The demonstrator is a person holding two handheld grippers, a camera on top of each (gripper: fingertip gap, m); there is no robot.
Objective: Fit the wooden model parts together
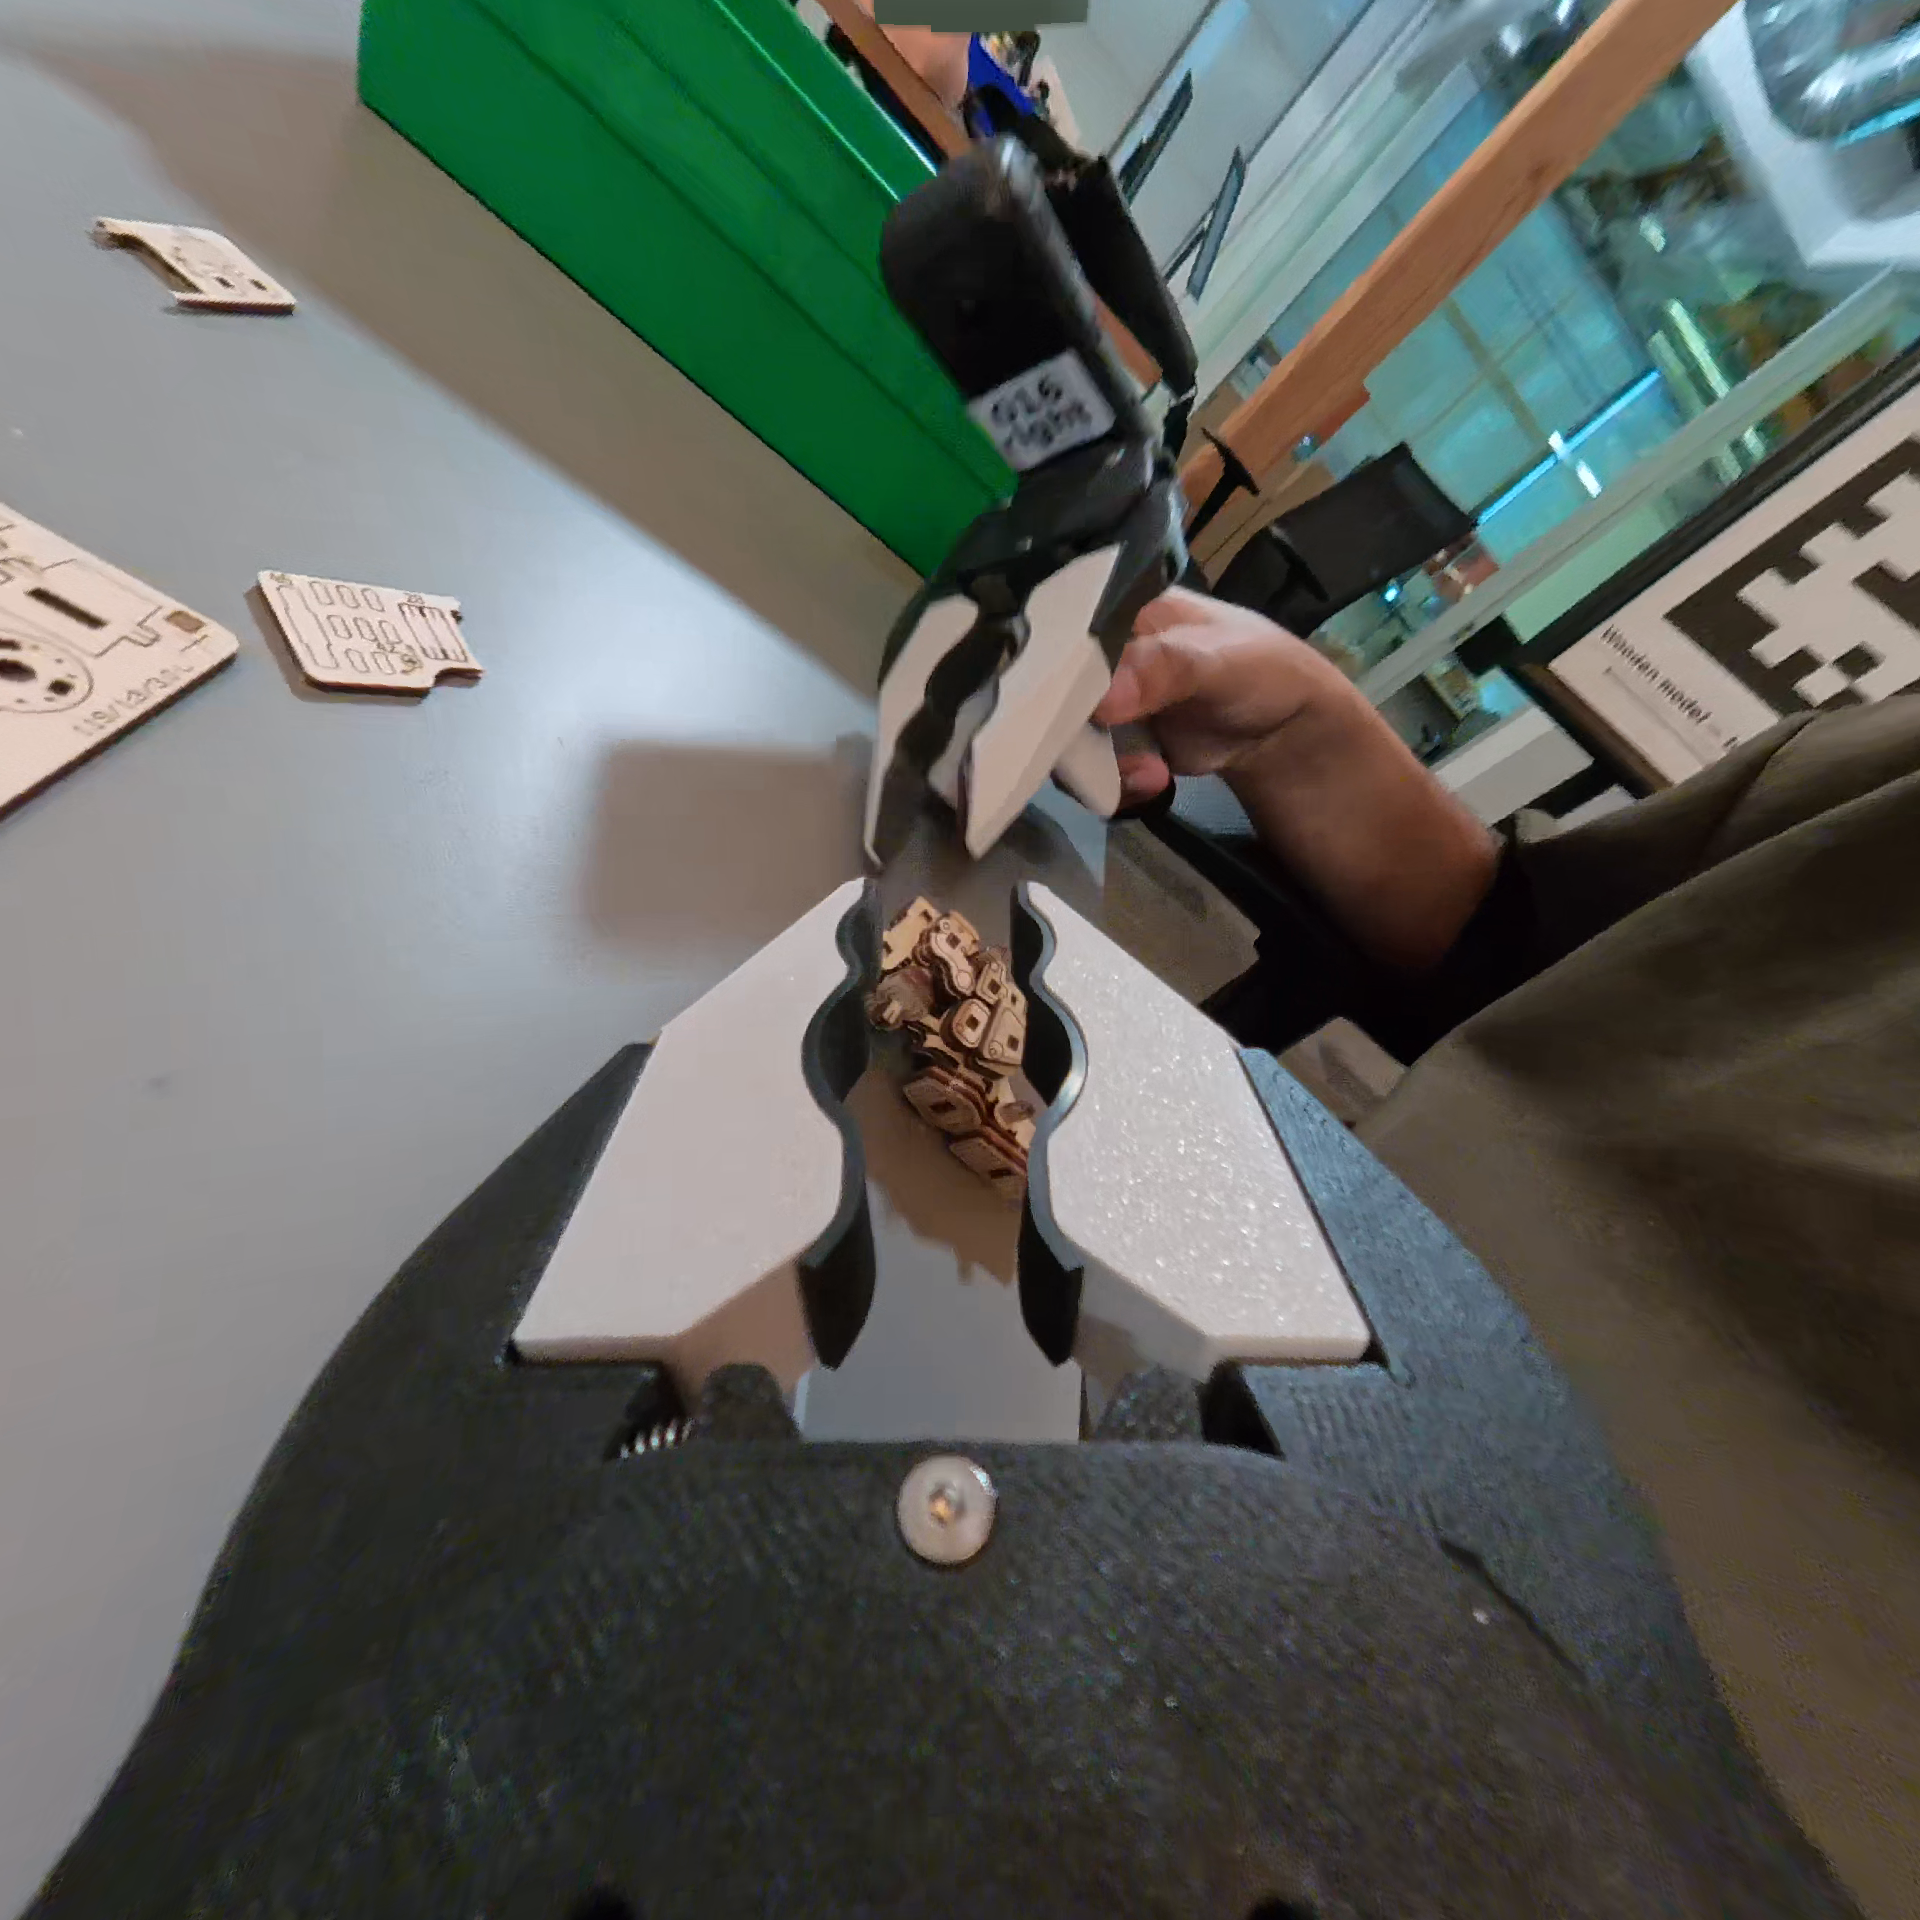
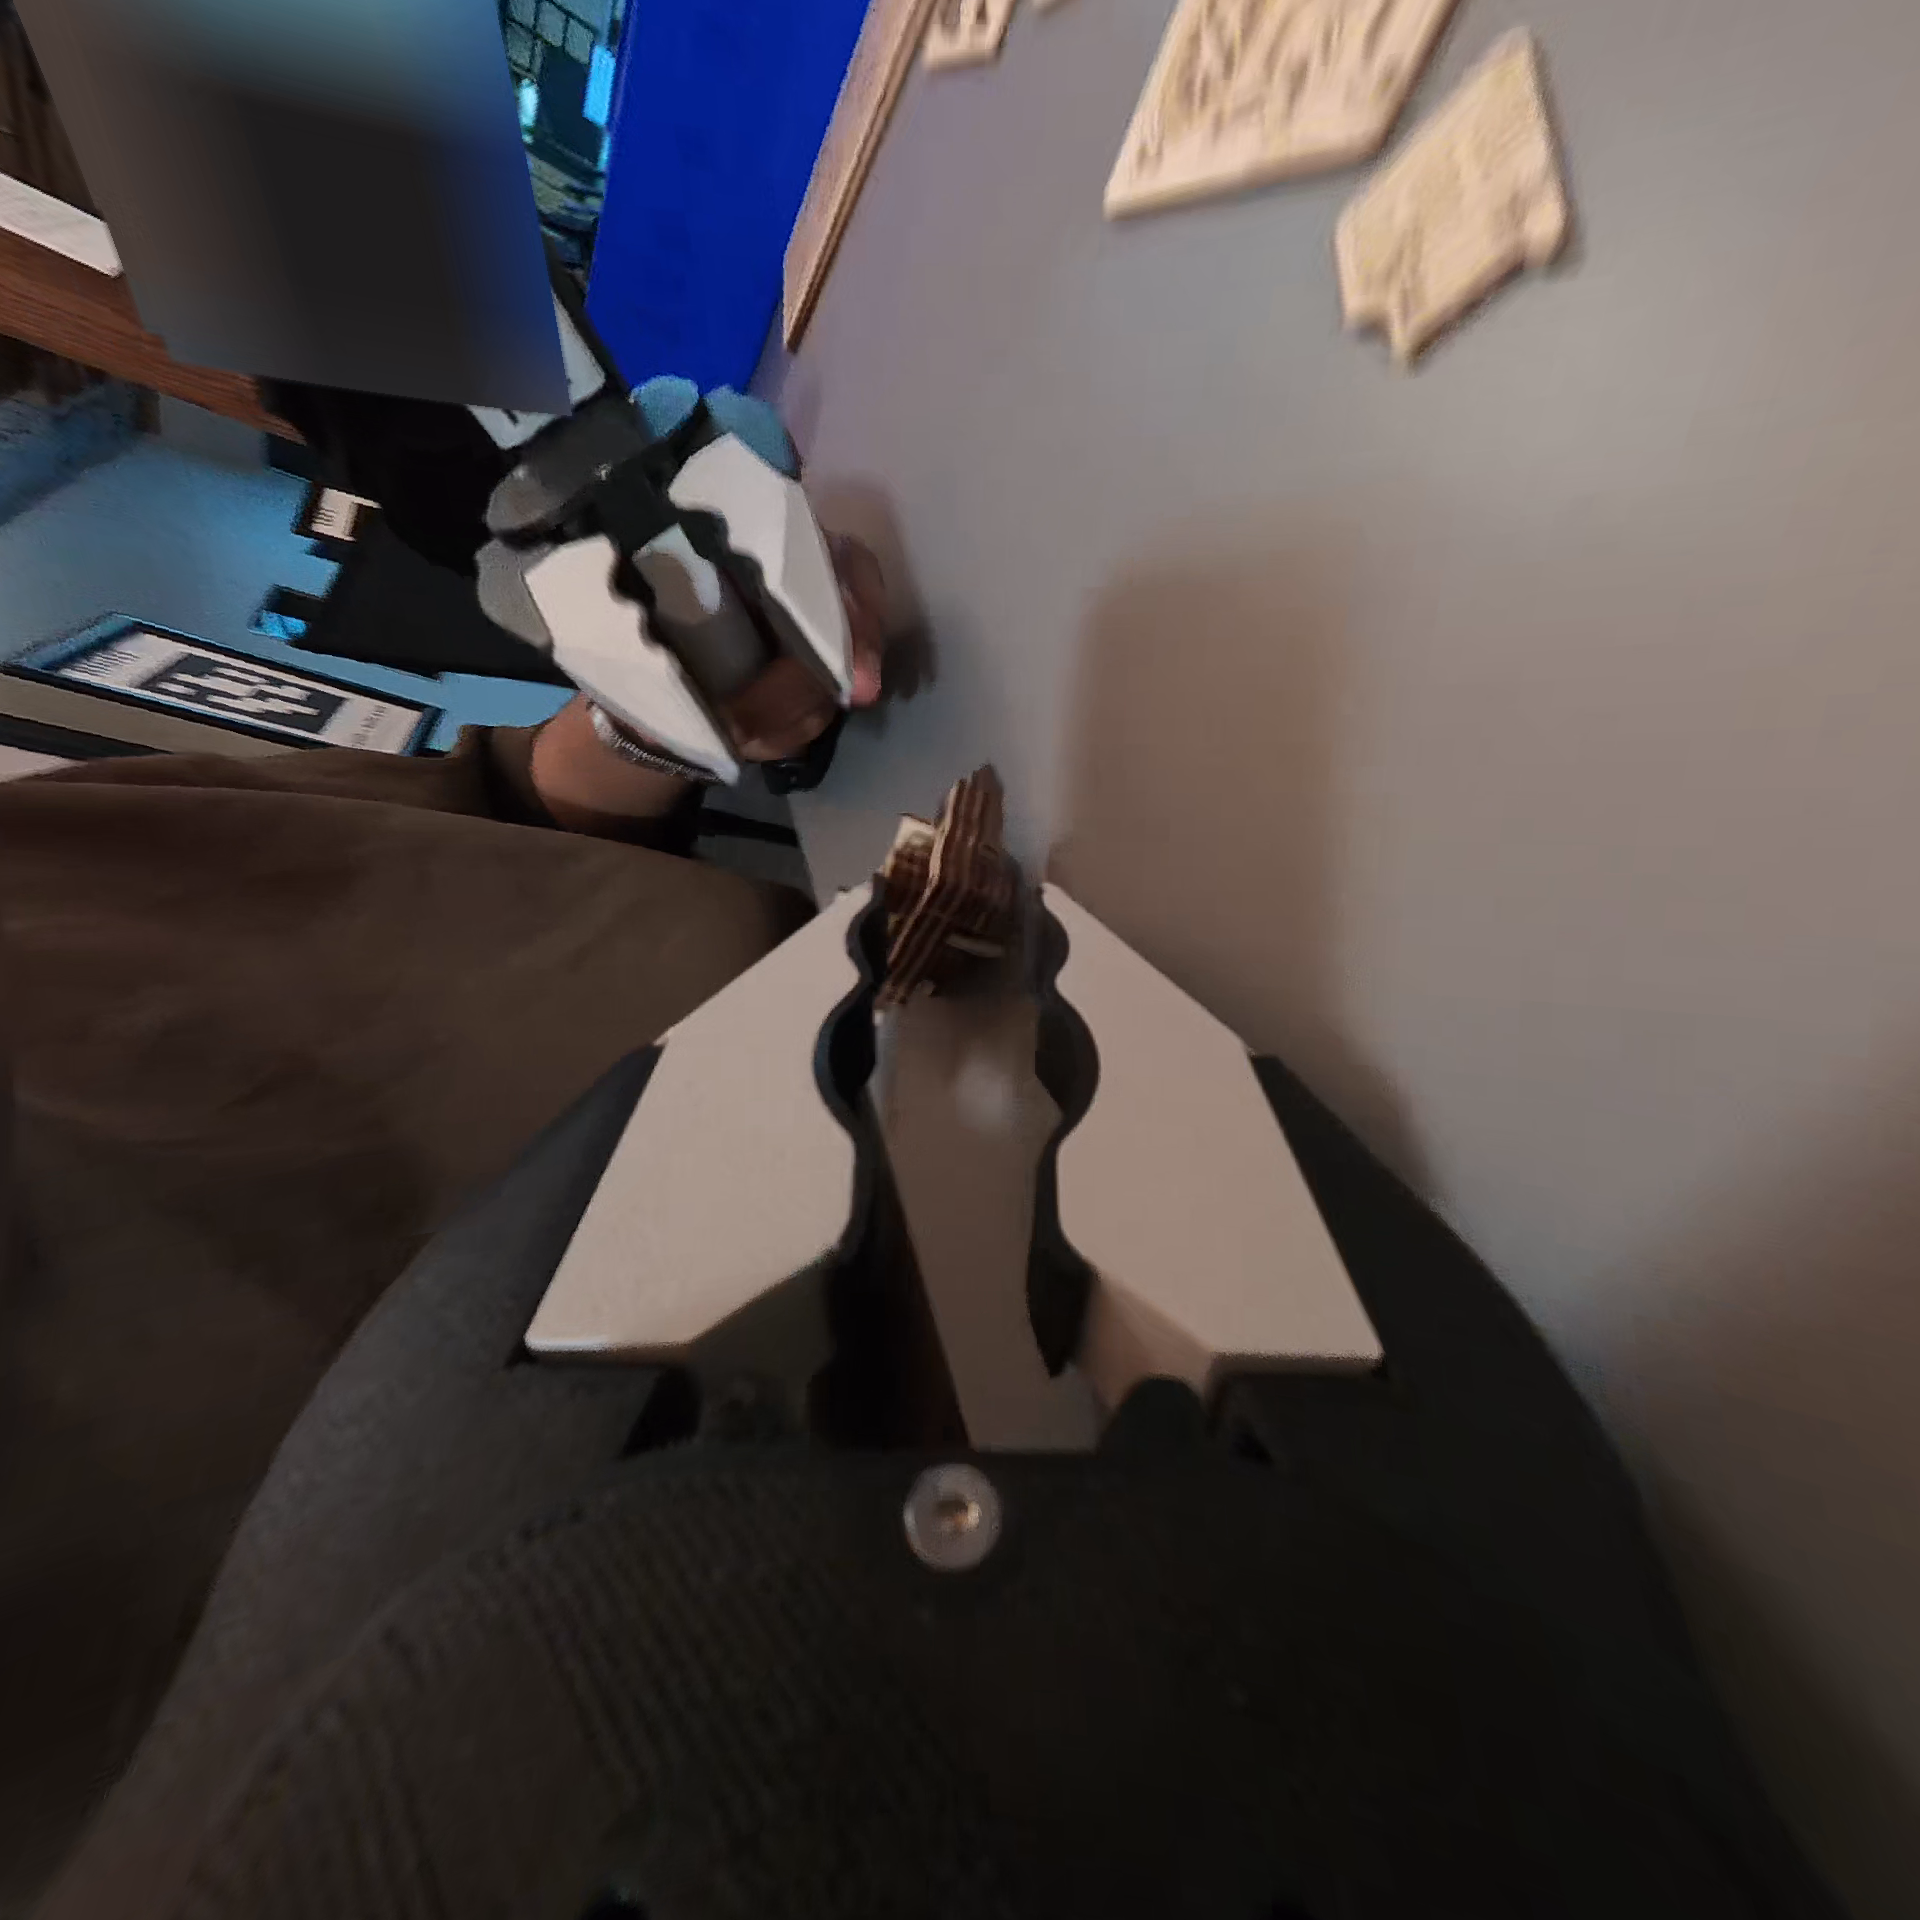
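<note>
Wooden model pieces [image 1: 956, 1039], a small assembled cluster, are sitting between the fingers of the left gripper [image 1: 945, 904], which is closing on them above the grey table [image 1: 312, 1039]; the right gripper [image 1: 935, 831] is hovering just beyond, its state unclear here. Flat wooden sheets [image 1: 369, 632] are lying left of the cluster. In the right wrist view, the right gripper [image 2: 951, 904] is pinching a layered wooden part [image 2: 951, 883] at its tips.

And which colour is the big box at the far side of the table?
Bright green box, plain; the left wrist view shows it best.
</note>
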